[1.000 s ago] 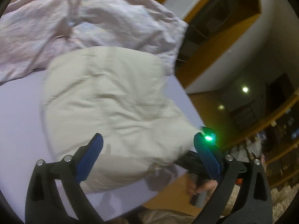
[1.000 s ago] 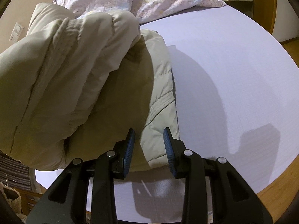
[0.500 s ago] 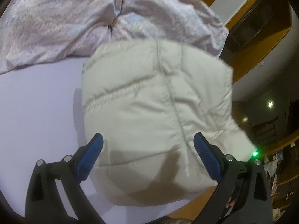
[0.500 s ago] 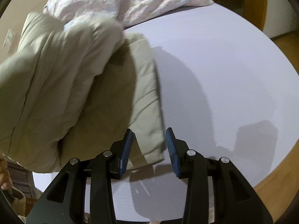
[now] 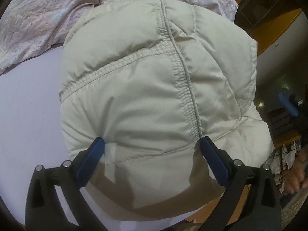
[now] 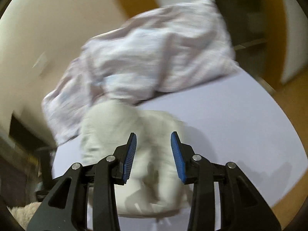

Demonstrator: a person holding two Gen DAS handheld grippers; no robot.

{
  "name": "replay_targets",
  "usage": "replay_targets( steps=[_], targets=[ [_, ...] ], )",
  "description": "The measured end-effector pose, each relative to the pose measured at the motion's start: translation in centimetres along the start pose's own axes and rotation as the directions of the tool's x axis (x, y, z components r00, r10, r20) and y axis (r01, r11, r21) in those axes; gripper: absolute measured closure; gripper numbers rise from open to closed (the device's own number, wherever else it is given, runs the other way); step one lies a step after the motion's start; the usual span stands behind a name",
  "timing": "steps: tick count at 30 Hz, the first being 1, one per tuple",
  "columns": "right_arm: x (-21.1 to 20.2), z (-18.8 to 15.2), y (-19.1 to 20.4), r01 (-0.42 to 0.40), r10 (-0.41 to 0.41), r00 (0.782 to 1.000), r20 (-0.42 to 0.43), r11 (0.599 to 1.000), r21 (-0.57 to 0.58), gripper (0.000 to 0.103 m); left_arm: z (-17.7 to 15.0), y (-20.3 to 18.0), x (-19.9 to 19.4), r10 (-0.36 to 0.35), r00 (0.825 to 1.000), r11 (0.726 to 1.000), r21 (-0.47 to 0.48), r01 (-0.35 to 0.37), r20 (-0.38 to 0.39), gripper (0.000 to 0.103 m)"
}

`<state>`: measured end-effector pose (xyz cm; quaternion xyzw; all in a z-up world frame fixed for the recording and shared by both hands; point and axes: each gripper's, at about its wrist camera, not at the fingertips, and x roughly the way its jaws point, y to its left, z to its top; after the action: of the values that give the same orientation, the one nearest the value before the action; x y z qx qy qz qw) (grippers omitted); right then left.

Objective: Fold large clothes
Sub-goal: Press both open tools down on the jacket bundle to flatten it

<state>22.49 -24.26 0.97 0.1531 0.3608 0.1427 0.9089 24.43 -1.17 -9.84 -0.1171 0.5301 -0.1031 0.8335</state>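
A beige padded jacket (image 5: 154,88) lies folded into a thick bundle on the lavender bed sheet (image 5: 28,115). My left gripper (image 5: 152,144) is open wide right over the bundle's near part. Its blue fingertips (image 5: 98,148) touch the fabric on either side of a stitched seam. In the blurred right wrist view, my right gripper (image 6: 153,140) hangs above the jacket (image 6: 119,134) with its jaws partly apart and nothing between them. A blurred blue pad (image 5: 288,104) at the right edge of the left wrist view looks like that gripper.
A crumpled pink patterned quilt (image 5: 38,19) (image 6: 154,57) lies just beyond the jacket at the far side of the bed. A person's hand (image 5: 296,177) shows at the bed's right edge over wooden floor. A fluffy rug (image 6: 21,211) lies low left.
The left gripper has come down onto the jacket, which now fills its view. The right gripper has lifted off the jacket's edge and tilted up. The raised fold has dropped flat.
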Motion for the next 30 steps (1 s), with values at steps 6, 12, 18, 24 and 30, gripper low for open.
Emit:
replay_targets(
  steps=[6, 12, 18, 24, 30],
  targets=[
    [4.6, 0.5, 7.2, -0.103, 0.09, 0.992, -0.091, 0.982, -0.16, 0.065, -0.2, -0.3, 0.4, 0.008, 1.0, 1.0, 0.008, -0.008, -0.002, 0.003],
    [9.6, 0.7, 7.4, -0.023, -0.01, 0.987, -0.163, 0.979, -0.203, 0.069, -0.1, -0.6, 0.3, 0.01, 1.0, 1.0, 0.014, -0.011, 0.008, 0.003],
    [13.6, -1.1, 4.9, 0.09, -0.142, 0.96, -0.24, 0.972, -0.215, 0.079, 0.4, 0.0, -1.9, -0.01, 0.998, 1.0, 0.016, 0.009, 0.059, 0.003],
    [14.4, -1.7, 3.5, 0.105, -0.154, 0.954, -0.257, 0.975, -0.194, 0.079, 3.0, 2.4, -3.3, 0.028, 0.994, 0.998, -0.058, -0.022, 0.11, 0.003],
    [14.8, -1.9, 2.2, 0.099, -0.144, 0.953, -0.265, 0.979, -0.176, 0.079, 5.1, 3.3, -3.2, 0.103, 0.985, 0.994, -0.057, -0.096, 0.136, 0.003]
  ],
)
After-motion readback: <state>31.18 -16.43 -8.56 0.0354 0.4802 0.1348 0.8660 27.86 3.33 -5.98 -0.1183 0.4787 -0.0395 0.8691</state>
